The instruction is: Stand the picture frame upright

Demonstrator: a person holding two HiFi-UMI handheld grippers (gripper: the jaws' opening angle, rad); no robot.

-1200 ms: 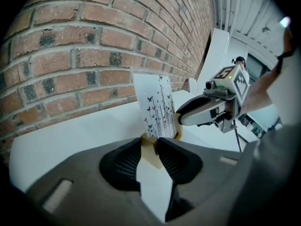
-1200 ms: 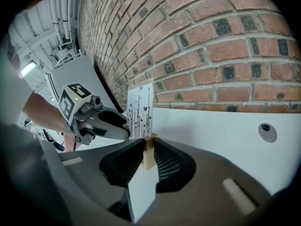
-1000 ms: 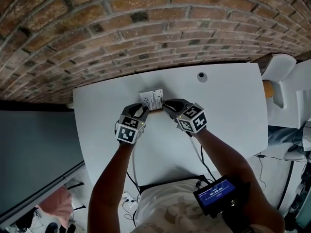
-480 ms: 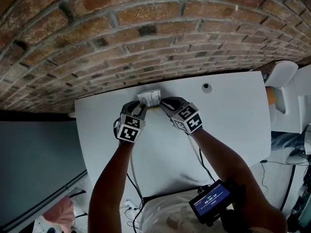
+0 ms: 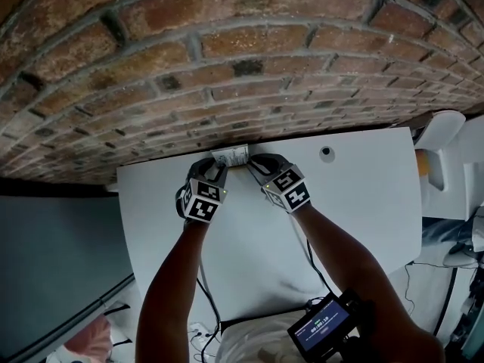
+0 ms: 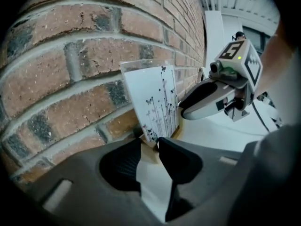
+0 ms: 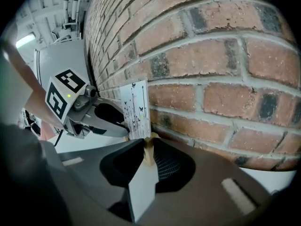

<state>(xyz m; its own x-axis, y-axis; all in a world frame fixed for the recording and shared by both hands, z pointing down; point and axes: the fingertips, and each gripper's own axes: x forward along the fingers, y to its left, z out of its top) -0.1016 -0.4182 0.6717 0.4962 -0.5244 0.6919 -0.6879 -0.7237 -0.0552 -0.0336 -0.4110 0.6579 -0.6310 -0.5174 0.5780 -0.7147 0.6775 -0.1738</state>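
Now both pairs of fingers are partly closed, pinching the lower wooden edge of the picture frame (image 5: pixel 231 156) — left gripper (image 5: pixel 218 168) at one corner, right gripper (image 5: pixel 254 162) at the other — and the frame stands upright at the far edge of the bench (image 5: pixel 257 233), close to the brick wall (image 5: pixel 227 66). Only the gripper views show its butterfly print; the head view gives a small pale patch.

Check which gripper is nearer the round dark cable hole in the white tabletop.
Right. The right gripper holds the white butterfly-print picture frame by its right edge, the side towards the round dark cable hole; the left gripper holds its left edge, farther from the hole.
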